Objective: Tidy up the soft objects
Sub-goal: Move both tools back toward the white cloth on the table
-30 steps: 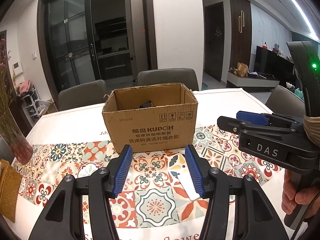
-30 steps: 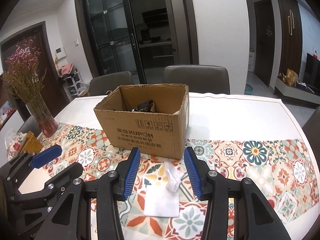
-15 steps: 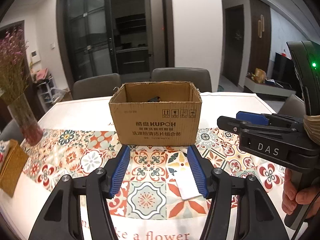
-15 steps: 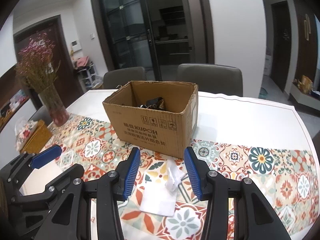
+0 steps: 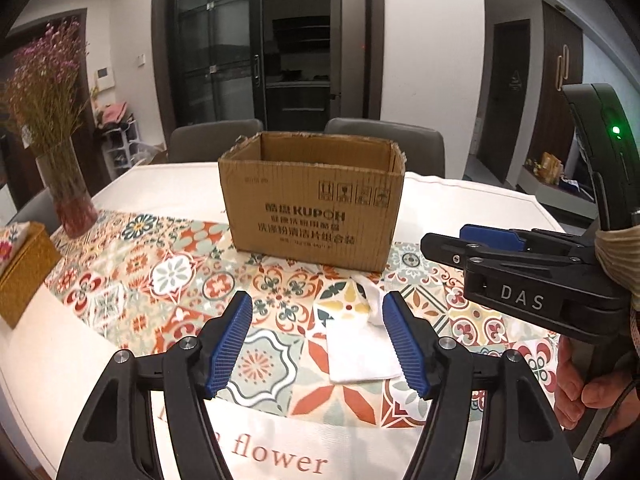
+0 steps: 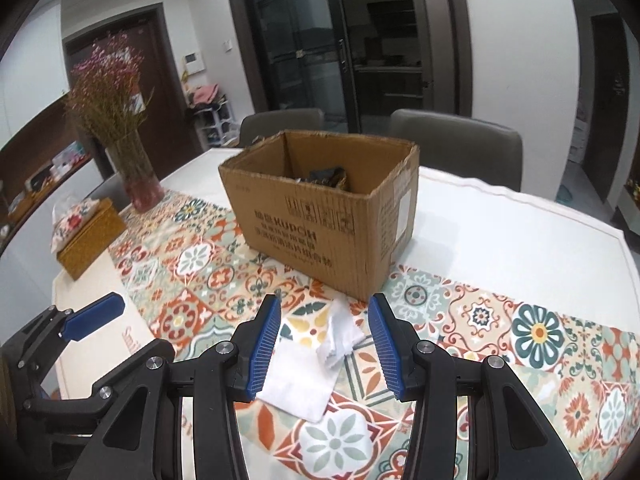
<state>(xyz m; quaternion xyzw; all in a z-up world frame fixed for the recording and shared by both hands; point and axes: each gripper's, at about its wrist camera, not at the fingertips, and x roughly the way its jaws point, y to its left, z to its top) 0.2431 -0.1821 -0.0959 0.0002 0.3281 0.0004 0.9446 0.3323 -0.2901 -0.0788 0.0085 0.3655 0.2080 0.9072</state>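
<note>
A white soft cloth (image 5: 358,350) lies flat on the patterned runner, just in front of an open cardboard box (image 5: 312,216). In the right wrist view the cloth (image 6: 316,364) lies between and below my open right gripper (image 6: 324,328), with one end bunched up. The box (image 6: 320,216) holds dark items inside. My left gripper (image 5: 318,324) is open and empty above the table, with the cloth near its right finger. The right gripper also shows at the right of the left wrist view (image 5: 492,240).
A glass vase of pink dried flowers (image 6: 136,176) and a woven tissue box (image 6: 86,236) stand at the table's left. Grey chairs (image 6: 456,144) stand behind the table. White tablecloth (image 6: 520,236) extends to the right of the box.
Both views have swung to the left, so the box and cloth now sit further right in frame. Both grippers stay open; the cloth has not moved.
</note>
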